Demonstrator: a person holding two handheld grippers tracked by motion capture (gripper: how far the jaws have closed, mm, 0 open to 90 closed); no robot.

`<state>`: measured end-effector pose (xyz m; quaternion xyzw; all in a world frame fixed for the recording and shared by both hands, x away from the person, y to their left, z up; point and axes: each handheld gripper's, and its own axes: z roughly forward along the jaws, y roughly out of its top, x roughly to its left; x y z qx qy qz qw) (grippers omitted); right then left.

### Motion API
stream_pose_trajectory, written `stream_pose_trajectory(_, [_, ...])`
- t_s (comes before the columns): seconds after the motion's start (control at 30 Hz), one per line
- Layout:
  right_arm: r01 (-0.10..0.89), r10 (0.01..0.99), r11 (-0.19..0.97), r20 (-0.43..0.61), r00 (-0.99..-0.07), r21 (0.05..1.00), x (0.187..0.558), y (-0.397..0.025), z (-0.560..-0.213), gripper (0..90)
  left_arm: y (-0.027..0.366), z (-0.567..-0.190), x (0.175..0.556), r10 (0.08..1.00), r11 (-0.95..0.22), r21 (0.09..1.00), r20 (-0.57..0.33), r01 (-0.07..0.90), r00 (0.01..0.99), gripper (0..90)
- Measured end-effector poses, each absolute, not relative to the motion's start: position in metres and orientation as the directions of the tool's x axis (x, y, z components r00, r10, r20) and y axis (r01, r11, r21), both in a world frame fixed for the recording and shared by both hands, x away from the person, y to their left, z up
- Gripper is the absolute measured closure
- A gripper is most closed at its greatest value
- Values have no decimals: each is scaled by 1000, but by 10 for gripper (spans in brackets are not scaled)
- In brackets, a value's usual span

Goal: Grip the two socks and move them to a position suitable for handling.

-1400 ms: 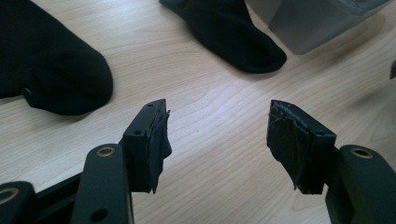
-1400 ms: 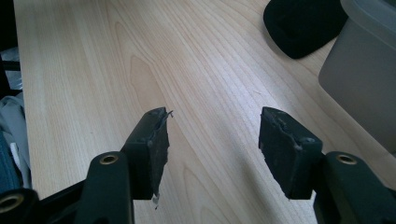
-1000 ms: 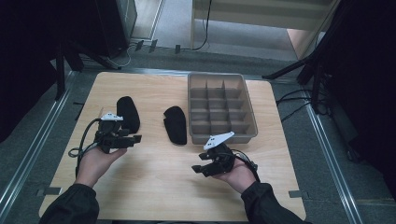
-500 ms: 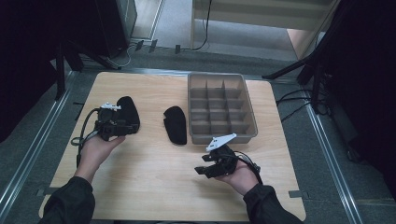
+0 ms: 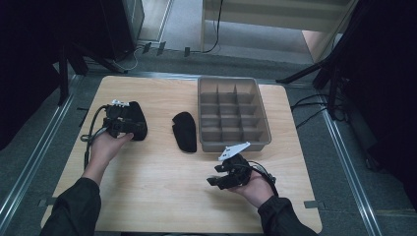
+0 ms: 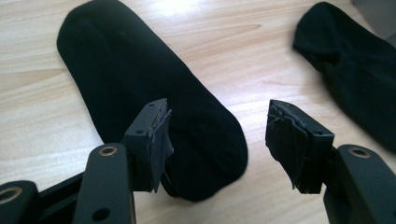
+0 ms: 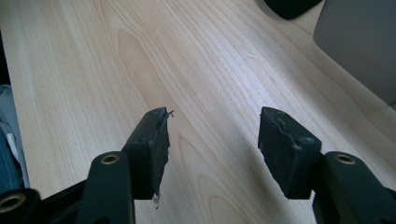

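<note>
Two black socks lie flat on the wooden tabletop (image 5: 162, 196), and the grey divided organizer tray (image 5: 262, 123) standing at the far right has every compartment bare, so the work looks to be at its very start: nothing has been picked up, folded or stowed yet. The left gripper (image 5: 125, 123) hovers over the left sock (image 5: 137, 120) at the left side of the tabletop; in the left gripper view its jaws stand wide apart, the left jaw over the near, rounded end of that sock (image 6: 154, 102) and the right jaw over bare wood, with no cloth between them, so the grasp is lined up but not made. The second sock (image 5: 185, 131) rests near the middle, just beside the tray's left wall, untouched. The right gripper (image 5: 221, 178) hangs at the near right, well apart from both socks, its jaws spread open over bare wood. Left to do, by the look of it: close on the left sock, lift it, deal with the second sock, and get them into the tray.
</note>
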<state>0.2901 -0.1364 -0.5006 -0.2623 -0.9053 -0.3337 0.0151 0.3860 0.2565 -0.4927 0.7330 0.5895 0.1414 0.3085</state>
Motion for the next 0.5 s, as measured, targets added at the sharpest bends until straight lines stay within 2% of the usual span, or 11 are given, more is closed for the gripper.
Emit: stream_pose_trajectory(0.5, [483, 465, 652, 194, -864, 585, 290, -135, -503, 424, 257, -519, 418, 969, -95, 593, -131, 800, 212, 387])
